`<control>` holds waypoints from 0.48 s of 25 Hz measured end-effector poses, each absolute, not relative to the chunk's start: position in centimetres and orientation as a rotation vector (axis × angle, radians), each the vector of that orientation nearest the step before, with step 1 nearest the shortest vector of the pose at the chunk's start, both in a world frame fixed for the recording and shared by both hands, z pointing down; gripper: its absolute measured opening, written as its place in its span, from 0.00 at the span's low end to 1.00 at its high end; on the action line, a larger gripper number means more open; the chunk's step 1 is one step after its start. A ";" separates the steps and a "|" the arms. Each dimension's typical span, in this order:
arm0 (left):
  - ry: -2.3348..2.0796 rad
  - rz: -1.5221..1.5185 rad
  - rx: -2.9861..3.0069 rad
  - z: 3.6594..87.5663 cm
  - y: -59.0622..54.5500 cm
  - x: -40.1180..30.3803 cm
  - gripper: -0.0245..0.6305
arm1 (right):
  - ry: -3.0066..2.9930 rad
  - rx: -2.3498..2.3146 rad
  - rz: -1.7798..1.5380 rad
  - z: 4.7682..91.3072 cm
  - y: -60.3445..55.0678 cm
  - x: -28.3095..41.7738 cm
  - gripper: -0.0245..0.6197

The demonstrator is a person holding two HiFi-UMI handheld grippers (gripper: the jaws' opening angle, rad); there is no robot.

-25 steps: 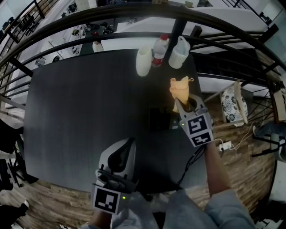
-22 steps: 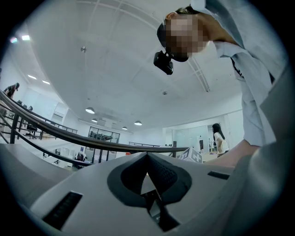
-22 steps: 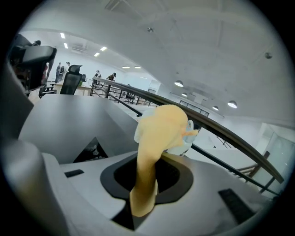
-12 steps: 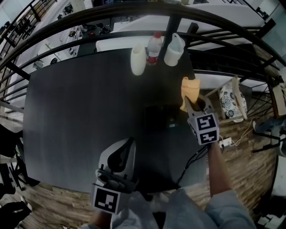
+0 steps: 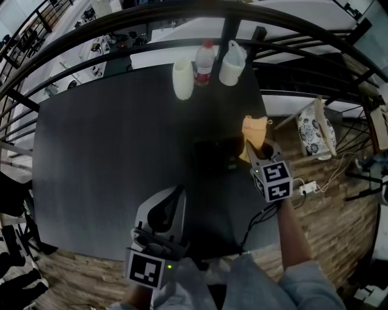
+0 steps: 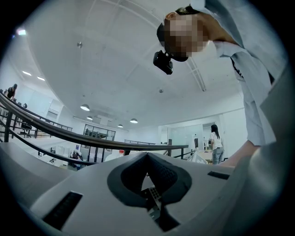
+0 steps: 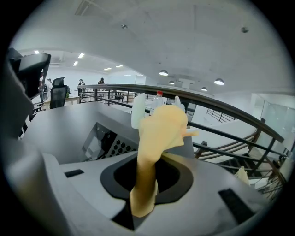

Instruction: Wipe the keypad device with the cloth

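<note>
The dark keypad device [image 5: 213, 156] lies on the black table [image 5: 109, 151], right of centre. In the right gripper view the keypad device [image 7: 107, 142] shows its round keys, low and left of the jaws. An orange cloth [image 5: 253, 129] sticks up from my right gripper [image 5: 257, 150], which is shut on it just right of the device, near the table's right edge. The cloth [image 7: 159, 131] stands bunched between the jaws of the right gripper [image 7: 148, 162]. My left gripper [image 5: 177, 191] hovers near the front edge. In its own view the left gripper [image 6: 147, 155] is shut, holding nothing.
A white jug [image 5: 182, 79], a red-capped bottle [image 5: 204, 63] and a white container [image 5: 230, 63] stand at the table's far edge, under a dark railing [image 5: 182, 15]. A power strip with cable [image 5: 305, 187] and a patterned cushion [image 5: 315, 133] lie on the wooden floor at right.
My right gripper has carried the cloth a little to the right, toward the table's right edge beside the device. The left gripper has stayed where it was.
</note>
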State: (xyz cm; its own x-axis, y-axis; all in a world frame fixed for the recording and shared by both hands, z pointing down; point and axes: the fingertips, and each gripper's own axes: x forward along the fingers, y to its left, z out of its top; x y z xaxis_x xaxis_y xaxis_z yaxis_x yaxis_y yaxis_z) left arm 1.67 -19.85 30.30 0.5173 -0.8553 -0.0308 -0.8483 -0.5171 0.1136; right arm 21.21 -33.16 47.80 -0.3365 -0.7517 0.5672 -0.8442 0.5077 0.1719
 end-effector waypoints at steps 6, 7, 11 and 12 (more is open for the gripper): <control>-1.481 -0.118 2.668 30.4 -19.6 2.0 0.06 | -2.143 1.284 0.296 50.0 -30.8 21.4 0.15; -1.479 -0.116 2.668 30.5 -19.6 2.0 0.06 | -2.142 1.290 0.328 50.4 -30.5 21.5 0.15; -1.478 -0.112 2.666 30.4 -19.5 1.9 0.06 | -2.140 1.343 0.482 51.6 -29.2 21.8 0.15; -1.480 -0.115 2.665 30.4 -19.5 1.8 0.06 | -2.135 1.353 0.507 51.9 -28.9 21.9 0.15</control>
State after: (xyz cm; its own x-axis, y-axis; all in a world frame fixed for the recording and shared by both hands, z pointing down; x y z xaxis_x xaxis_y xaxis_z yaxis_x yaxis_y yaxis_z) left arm 1.84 -19.47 30.44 0.5274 -0.8494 -0.0217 -0.8425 -0.5261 0.1161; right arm 21.86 -28.89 51.94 -0.3368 -0.6970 0.6331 -0.9071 0.4204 -0.0198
